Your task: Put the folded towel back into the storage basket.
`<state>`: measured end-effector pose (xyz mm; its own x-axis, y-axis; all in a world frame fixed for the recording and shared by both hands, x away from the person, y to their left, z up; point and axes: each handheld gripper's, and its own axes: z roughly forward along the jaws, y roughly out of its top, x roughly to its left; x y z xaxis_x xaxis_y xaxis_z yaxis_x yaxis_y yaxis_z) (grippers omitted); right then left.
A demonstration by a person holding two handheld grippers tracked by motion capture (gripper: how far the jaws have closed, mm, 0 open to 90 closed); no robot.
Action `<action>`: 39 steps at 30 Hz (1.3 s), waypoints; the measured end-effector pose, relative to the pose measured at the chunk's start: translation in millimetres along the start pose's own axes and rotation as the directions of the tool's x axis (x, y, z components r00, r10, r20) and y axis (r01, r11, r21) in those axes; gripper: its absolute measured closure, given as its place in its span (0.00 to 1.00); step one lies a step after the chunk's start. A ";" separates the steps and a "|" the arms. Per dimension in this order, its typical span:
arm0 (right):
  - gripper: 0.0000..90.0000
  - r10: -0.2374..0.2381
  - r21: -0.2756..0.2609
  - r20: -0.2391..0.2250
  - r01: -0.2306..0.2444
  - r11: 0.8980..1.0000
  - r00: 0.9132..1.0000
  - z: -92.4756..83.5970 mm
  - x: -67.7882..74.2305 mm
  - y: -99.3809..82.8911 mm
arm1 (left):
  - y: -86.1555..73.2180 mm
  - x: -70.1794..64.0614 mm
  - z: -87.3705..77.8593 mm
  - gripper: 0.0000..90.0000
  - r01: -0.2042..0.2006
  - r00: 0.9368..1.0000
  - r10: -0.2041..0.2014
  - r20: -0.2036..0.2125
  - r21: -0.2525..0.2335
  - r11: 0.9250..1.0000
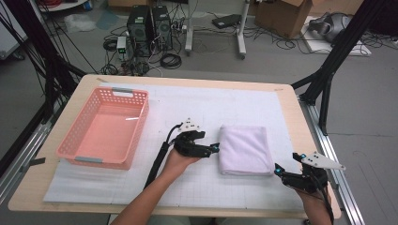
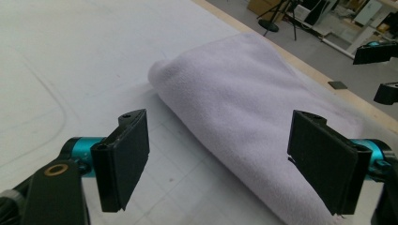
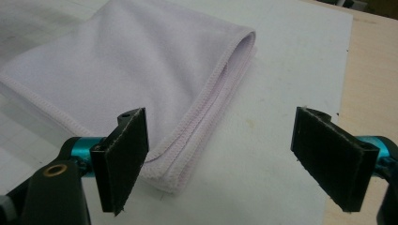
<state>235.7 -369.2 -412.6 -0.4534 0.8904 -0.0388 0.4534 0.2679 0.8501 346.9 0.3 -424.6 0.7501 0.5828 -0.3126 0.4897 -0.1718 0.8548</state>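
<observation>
Clearly the folded towel (image 1: 244, 150), mid-frame, is soft and light. Take its stitched lower-right corner. Left gripper (image 1: 215, 149) and right gripper (image 1: 278, 170) both gape, empty.

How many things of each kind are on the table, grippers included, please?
Folded towel, pale lilac: 1
Basket, pink plastic: 1
Grippers, both open: 2, left gripper at the towel's left edge, right gripper at its near right corner
White gridded mat: 1
Total: 5

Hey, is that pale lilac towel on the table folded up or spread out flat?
Folded. The pale lilac terry towel lies as a compact rectangle, and the right gripper view shows stacked stitched edges at its corner.
</observation>
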 end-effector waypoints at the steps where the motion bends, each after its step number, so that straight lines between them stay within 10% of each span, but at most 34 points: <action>1: 0.20 0.000 0.000 -0.001 0.000 1.000 1.000 0.2 0.1 -0.1 | 0.0 -0.3 4.6 0.26 0.004 1.000 -0.004 0.004 0.011 1.000; 22: 0.20 -0.001 0.011 -0.016 0.001 1.000 1.000 3.3 0.6 -0.6 | -7.0 -1.4 51.5 0.30 0.109 0.994 -0.107 -0.019 0.157 0.982; 39: 0.20 -0.004 0.024 -0.022 0.004 1.000 1.000 5.6 1.1 -1.3 | -8.2 -2.3 54.0 0.80 0.141 0.987 -0.151 0.053 0.160 0.977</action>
<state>238.8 -366.5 -416.7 -0.4719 0.8811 -0.0307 0.4694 0.2805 0.8373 365.2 -42.5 -453.2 0.6900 0.5588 -0.4600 0.6555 -0.2131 0.7245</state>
